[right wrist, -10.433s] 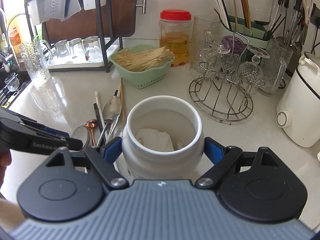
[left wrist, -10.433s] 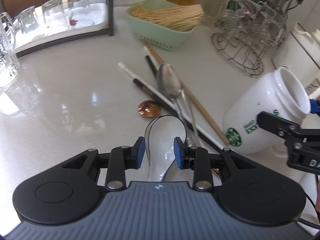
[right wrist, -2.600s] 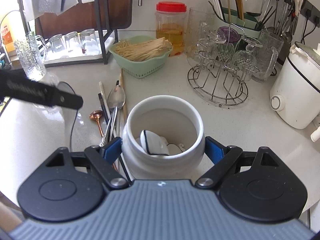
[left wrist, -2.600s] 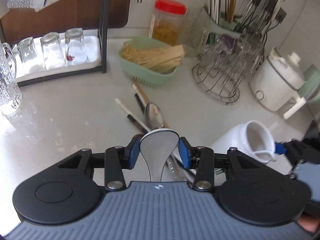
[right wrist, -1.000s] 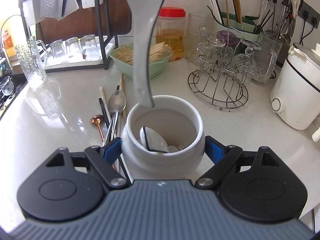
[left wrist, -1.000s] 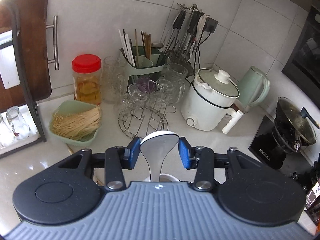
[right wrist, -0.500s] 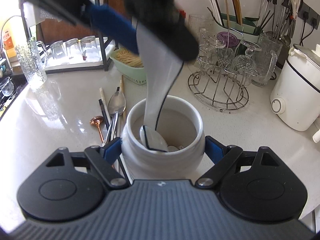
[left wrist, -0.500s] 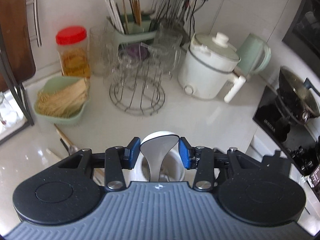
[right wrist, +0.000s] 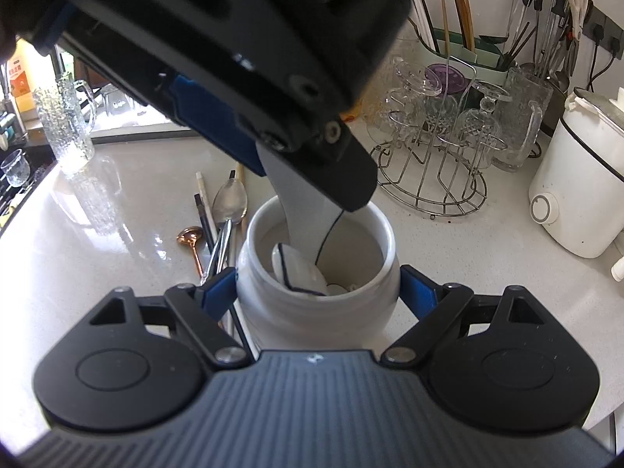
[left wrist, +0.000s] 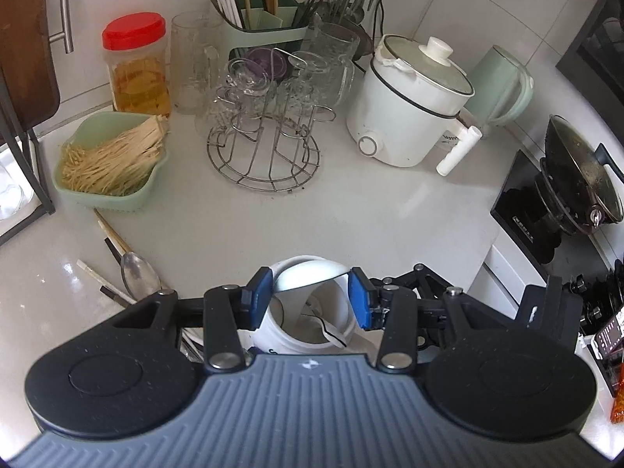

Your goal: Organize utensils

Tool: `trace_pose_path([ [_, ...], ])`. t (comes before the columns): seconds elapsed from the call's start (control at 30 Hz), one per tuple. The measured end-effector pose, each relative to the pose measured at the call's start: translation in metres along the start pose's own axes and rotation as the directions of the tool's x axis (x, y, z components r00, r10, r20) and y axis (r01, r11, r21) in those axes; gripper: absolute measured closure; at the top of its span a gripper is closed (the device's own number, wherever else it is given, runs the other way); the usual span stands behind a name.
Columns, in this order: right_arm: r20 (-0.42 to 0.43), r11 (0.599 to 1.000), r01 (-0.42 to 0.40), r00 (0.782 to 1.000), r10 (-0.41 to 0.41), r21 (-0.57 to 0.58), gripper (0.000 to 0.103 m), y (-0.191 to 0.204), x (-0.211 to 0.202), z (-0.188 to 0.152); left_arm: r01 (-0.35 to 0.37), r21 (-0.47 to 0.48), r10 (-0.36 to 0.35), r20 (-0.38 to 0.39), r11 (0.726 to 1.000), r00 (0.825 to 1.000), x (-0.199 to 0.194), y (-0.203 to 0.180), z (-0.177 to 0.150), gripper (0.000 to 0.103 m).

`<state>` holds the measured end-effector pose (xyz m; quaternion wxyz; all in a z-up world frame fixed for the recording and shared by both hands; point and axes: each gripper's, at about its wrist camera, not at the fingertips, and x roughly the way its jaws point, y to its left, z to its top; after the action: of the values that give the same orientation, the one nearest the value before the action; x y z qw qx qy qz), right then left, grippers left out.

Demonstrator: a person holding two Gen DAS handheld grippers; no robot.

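My right gripper (right wrist: 318,292) is shut on a white jar (right wrist: 318,230) that stands on the pale counter, one blue pad on each side of it. From above, my left gripper (left wrist: 310,302) is shut on a white ceramic spoon (left wrist: 308,279) by its bowl. In the right wrist view the left gripper (right wrist: 296,171) fills the upper left. The spoon's handle (right wrist: 304,214) reaches down into the jar's mouth. Another white spoon (right wrist: 296,269) with a dark rim lies inside the jar.
Left of the jar lie a metal spoon (right wrist: 231,199), a small copper spoon (right wrist: 190,240) and chopsticks (left wrist: 113,238). Behind stand a green basket of sticks (left wrist: 111,160), a wire glass rack (left wrist: 265,144), a white cooker (left wrist: 409,109) and a red-lidded jar (left wrist: 136,66).
My left gripper has come down over the jar with the white spoon, whose handle has gone from above the rim to inside the mouth. The right gripper and jar have not moved.
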<state>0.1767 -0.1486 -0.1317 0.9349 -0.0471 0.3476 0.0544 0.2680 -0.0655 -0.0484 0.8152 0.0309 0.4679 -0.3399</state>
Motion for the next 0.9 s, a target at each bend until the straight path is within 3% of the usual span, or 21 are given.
trace_pose_path([
  [0.37, -0.002, 1.0, -0.013, 1.0, 0.013, -0.011, 0.013, -0.002, 0.0, 0.001, 0.002, -0.049, 0.001, 0.056, 0.999, 0.998, -0.02, 0.002, 0.003, 0.051],
  [0.63, -0.031, 0.999, -0.025, 0.999, 0.024, -0.028, 0.013, -0.003, 0.002, 0.005, -0.038, -0.078, 0.048, 0.121, 0.996, 0.991, -0.048, 0.008, -0.002, 0.051],
  [0.9, -0.044, 0.998, -0.04, 0.998, 0.038, -0.047, 0.013, -0.005, 0.003, 0.007, -0.083, -0.184, 0.112, 0.152, 0.979, 0.982, -0.066, 0.031, -0.019, 0.051],
])
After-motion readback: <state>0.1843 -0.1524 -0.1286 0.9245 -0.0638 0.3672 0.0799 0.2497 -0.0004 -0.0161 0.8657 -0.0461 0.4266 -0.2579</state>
